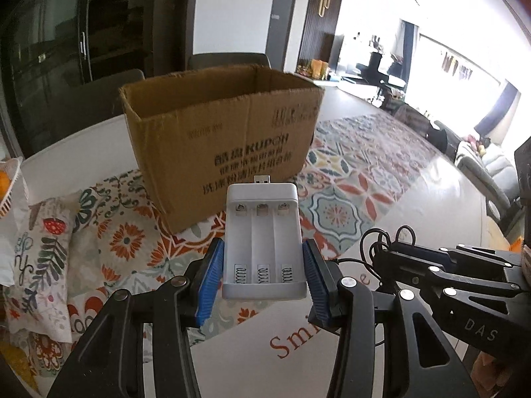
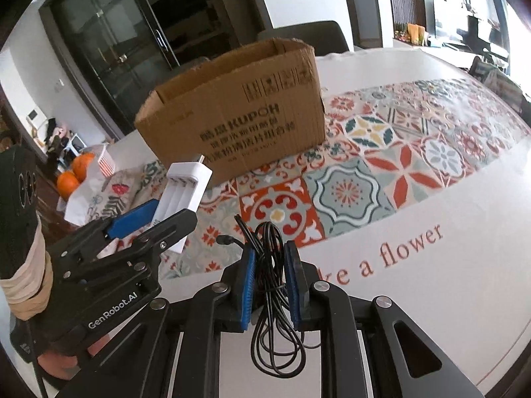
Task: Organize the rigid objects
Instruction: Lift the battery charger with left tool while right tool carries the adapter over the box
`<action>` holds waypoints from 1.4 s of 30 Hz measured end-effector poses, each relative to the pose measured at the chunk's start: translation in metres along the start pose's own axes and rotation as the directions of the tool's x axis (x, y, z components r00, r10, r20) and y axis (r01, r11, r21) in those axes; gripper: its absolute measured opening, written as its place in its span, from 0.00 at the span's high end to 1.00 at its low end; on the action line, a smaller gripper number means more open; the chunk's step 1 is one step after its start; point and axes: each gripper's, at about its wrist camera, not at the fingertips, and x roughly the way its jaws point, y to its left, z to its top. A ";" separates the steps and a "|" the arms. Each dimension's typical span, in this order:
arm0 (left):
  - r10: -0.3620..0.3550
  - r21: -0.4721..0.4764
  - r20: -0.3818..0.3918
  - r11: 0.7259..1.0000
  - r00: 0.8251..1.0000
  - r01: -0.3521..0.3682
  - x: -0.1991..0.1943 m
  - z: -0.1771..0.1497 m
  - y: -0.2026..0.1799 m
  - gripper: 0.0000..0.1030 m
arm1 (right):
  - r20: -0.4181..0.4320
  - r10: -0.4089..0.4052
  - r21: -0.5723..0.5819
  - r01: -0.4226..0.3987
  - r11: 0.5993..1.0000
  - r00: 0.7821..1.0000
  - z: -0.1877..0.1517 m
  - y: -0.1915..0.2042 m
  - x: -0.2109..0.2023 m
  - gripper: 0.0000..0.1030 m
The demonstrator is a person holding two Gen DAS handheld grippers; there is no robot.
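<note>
My left gripper [image 1: 264, 258] is shut on a white three-slot battery charger [image 1: 264, 238] with a USB plug at its far end, held above the table; the charger also shows in the right wrist view [image 2: 184, 192]. My right gripper [image 2: 268, 258] is shut on a coiled black cable [image 2: 270, 285] whose loops hang below the pads. The cable's loops show in the left wrist view [image 1: 381, 242]. An open brown cardboard box [image 1: 225, 132], printed KUPOH, stands ahead of both grippers, and it shows in the right wrist view [image 2: 239, 109].
The table [image 2: 431, 265] carries a patterned tile-print cloth with white border and lettering. A floral cloth [image 1: 43, 248] lies at the left. A white basket with oranges [image 2: 79, 169] stands at the far left edge. Dark chairs stand behind the box.
</note>
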 end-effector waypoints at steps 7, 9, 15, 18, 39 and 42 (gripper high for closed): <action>0.046 -0.030 0.054 0.999 0.997 -0.044 -0.019 0.022 0.001 0.55 | 0.051 0.021 -0.055 -0.018 0.998 0.998 0.024 0.005 -0.011 0.82; 0.060 -0.038 0.074 0.998 0.995 -0.057 -0.025 0.029 0.000 0.54 | 0.068 0.033 -0.073 -0.028 0.997 0.997 0.034 0.007 -0.015 0.82; 0.101 -0.064 0.127 0.994 0.987 -0.093 -0.040 0.049 -0.001 0.55 | 0.116 0.065 -0.122 -0.051 0.991 0.991 0.058 0.011 -0.027 0.82; 0.118 -0.083 0.147 0.991 0.982 -0.106 -0.045 0.058 -0.001 0.55 | 0.139 0.083 -0.150 -0.062 0.987 0.987 0.071 0.014 -0.033 0.82; 0.203 -0.157 0.210 0.973 0.956 -0.172 -0.055 0.129 0.007 0.54 | 0.268 0.206 -0.263 -0.134 0.955 0.941 0.155 0.028 -0.052 0.82; 0.217 -0.170 0.212 0.968 0.953 -0.183 -0.054 0.140 0.009 0.54 | 0.284 0.216 -0.278 -0.135 0.951 0.934 0.166 0.030 -0.053 0.82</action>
